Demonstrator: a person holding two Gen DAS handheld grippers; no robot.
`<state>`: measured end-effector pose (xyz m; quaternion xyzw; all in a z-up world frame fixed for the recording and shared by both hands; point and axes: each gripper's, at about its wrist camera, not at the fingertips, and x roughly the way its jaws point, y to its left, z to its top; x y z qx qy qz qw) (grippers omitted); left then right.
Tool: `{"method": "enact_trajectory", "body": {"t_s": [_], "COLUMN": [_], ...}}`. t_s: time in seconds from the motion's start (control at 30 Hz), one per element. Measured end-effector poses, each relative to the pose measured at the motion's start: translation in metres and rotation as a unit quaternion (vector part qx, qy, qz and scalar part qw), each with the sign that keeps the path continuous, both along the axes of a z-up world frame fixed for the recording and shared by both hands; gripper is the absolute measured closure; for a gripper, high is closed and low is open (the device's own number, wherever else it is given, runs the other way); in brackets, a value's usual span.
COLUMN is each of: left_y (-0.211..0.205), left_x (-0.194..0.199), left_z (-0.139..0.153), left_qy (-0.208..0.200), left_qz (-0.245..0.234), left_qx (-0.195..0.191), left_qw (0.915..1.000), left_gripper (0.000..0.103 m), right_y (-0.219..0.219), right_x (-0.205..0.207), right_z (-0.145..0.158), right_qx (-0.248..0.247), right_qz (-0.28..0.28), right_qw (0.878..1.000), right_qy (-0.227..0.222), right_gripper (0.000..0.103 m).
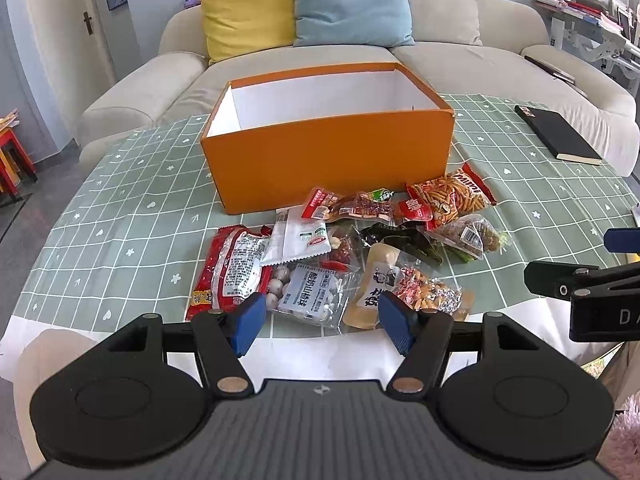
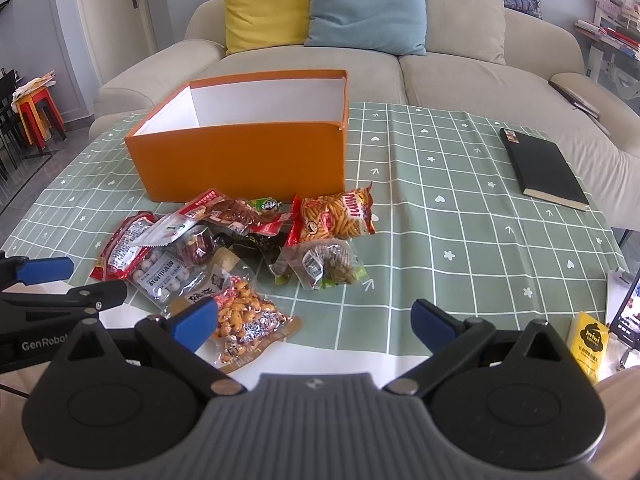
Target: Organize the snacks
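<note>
An open orange box [image 1: 328,160] with a white inside stands on the green checked tablecloth [image 1: 132,216]; it shows in the right wrist view too [image 2: 244,160]. Several snack packets lie in a pile in front of it: a red packet [image 1: 228,268], a clear bag of white balls [image 1: 308,292], a red Mimi stick packet [image 1: 452,196] [image 2: 340,216], a peanut bag [image 2: 244,320]. My left gripper [image 1: 320,320] is open and empty above the near edge of the pile. My right gripper [image 2: 316,322] is open and empty, right of the pile.
A black notebook [image 1: 556,136] [image 2: 544,168] lies on the cloth at the right. A beige sofa [image 1: 280,64] with yellow and blue cushions stands behind the table. A yellow packet [image 2: 588,344] and a phone screen [image 2: 628,312] sit at the near right edge.
</note>
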<state>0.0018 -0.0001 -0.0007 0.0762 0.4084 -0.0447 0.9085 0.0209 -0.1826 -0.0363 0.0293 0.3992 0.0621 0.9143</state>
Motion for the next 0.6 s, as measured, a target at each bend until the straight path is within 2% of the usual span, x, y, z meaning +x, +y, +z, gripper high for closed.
{"method": "enact_trajectory", "body": {"t_s": [0.6], "left_y": [0.0019], "left_x": [0.0017], "left_z": [-0.0043], "left_qy": [0.013], "left_qz": [0.005], "left_qx": [0.000], "left_qw": [0.9999], "left_gripper": [0.027], "right_y": [0.0012], "right_x": [0.0039], "right_z": [-0.0010], "right_qx": [-0.008], "right_qz": [-0.006], "right_qw": [1.000], "right_qy": [0.012], "right_gripper": [0.004]}}
